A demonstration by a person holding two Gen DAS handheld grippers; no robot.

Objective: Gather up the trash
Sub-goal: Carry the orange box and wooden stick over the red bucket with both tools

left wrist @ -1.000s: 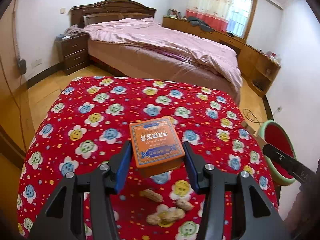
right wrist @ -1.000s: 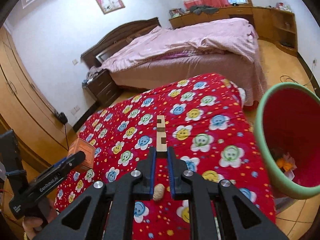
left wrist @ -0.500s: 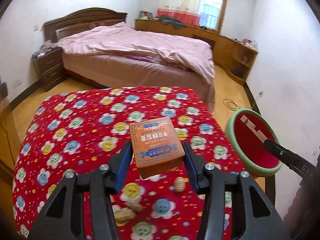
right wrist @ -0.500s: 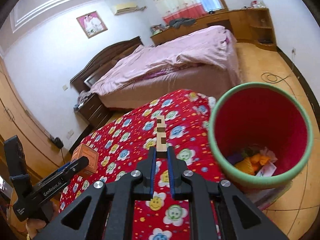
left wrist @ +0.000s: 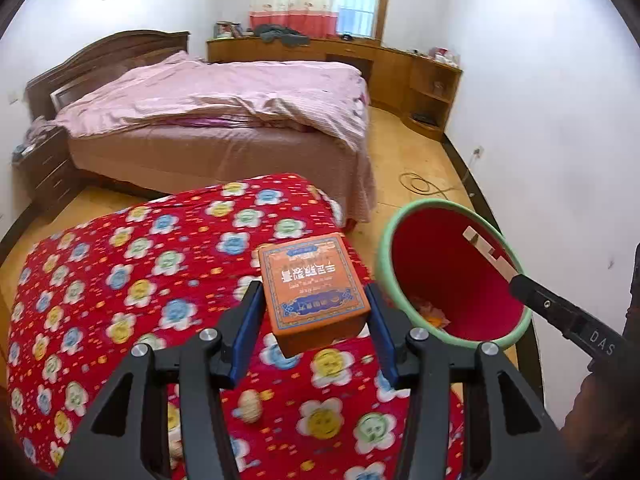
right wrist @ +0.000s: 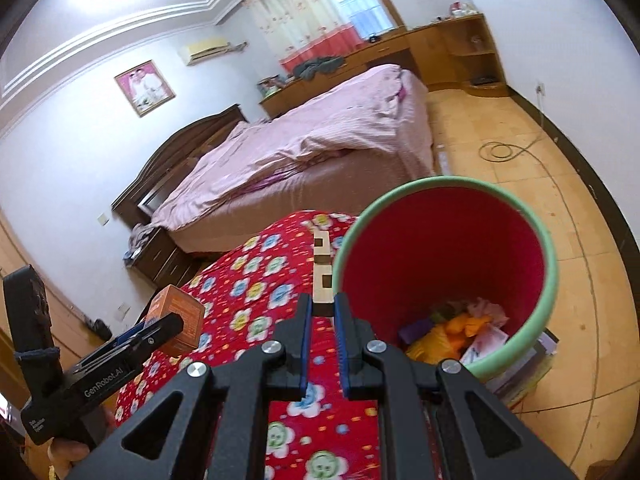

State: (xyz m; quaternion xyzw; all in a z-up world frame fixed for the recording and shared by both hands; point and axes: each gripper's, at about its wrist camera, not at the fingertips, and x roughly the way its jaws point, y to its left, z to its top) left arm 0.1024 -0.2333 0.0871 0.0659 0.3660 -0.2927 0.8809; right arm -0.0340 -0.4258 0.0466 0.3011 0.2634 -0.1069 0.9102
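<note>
Both grippers had swung toward the bin (right wrist: 444,280) over the last second, which grew from a sliver at the frame edge to a full red mouth. My left gripper (left wrist: 316,320) held the orange box (left wrist: 312,286) clamped between its blue pads, above the desk's flowered cloth (left wrist: 120,264) and just short of the green rim. My right gripper (right wrist: 323,312) was pinched narrow on a notched wooden strip (right wrist: 322,276), whose far end reached over the bin in the left view. I judged 2 risks: the strip, gripped only at its end, could pivot and clip the rim, and the box could fall outside if I released before clearing it. Peanuts (left wrist: 250,406) remained on the cloth.
</note>
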